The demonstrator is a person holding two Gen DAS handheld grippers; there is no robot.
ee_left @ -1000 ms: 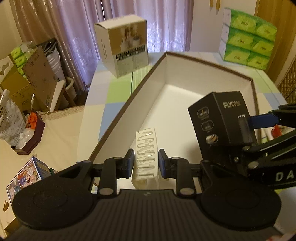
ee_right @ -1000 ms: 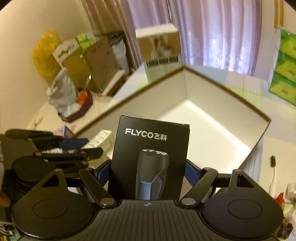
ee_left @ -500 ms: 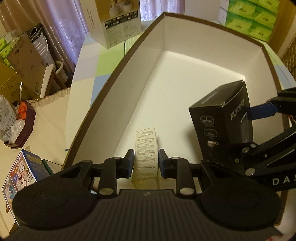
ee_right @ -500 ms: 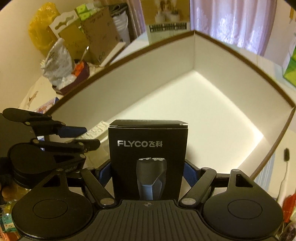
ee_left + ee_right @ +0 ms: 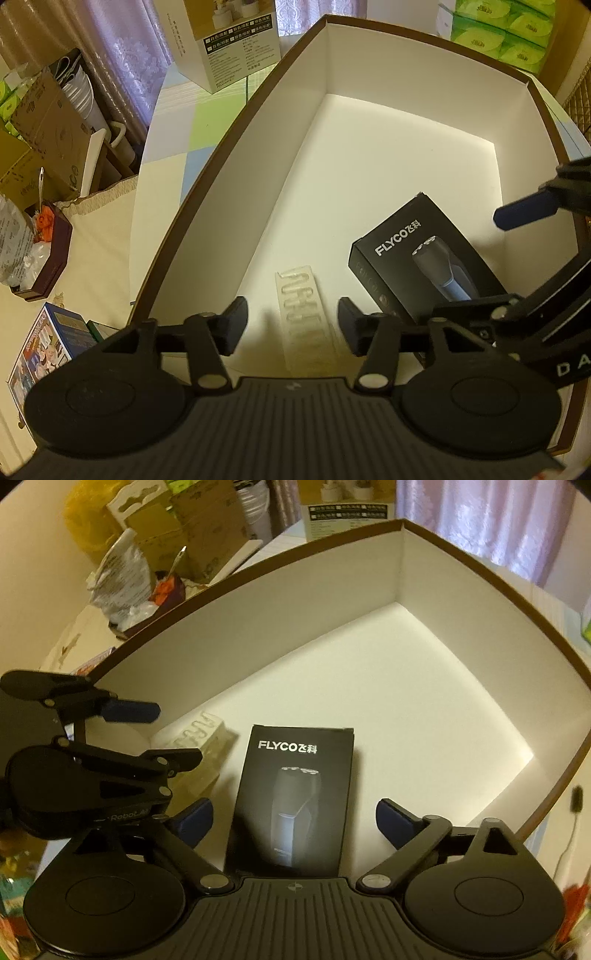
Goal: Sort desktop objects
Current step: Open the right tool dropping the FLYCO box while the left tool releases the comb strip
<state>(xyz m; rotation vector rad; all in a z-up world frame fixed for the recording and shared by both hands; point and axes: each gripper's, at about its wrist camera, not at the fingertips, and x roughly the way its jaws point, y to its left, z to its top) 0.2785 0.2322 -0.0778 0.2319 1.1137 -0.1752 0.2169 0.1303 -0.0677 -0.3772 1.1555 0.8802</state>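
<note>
both tools (image 5: 291,325) (image 5: 293,821) wide over box (image 5: 369,155)

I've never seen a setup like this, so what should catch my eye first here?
Probably the big white-lined box filling both views. On its floor lies a black FLYCO shaver box, flat between the open right tongs, and beside it a pale clear packet between the open left tongs.

"FLYCO" on black shaver box (image 5: 291,801)
</note>
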